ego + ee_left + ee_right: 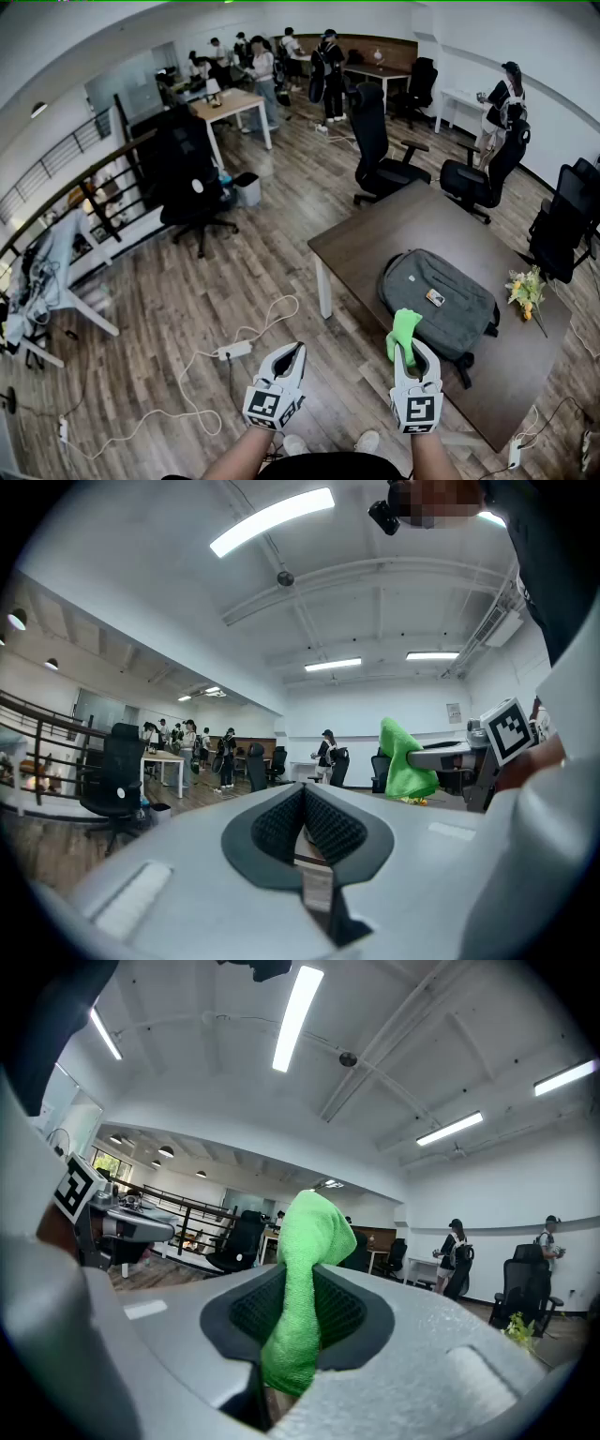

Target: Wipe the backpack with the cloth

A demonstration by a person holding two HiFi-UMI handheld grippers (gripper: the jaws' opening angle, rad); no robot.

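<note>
Right hand-held gripper [413, 351] clamping green cloth [404, 329], backpack [441, 300] on table [373, 234]

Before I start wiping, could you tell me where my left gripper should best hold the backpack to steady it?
Probably the rounded edge nearest you. The backpack lies flat on the table, so come in low from the table's near side with the left gripper, whose jaws are together and empty; the right gripper holds the cloth.

A brown table [375, 234] carries a grey backpack [441, 302] (lying flat) and flowers [526, 289] near its right edge.
</note>
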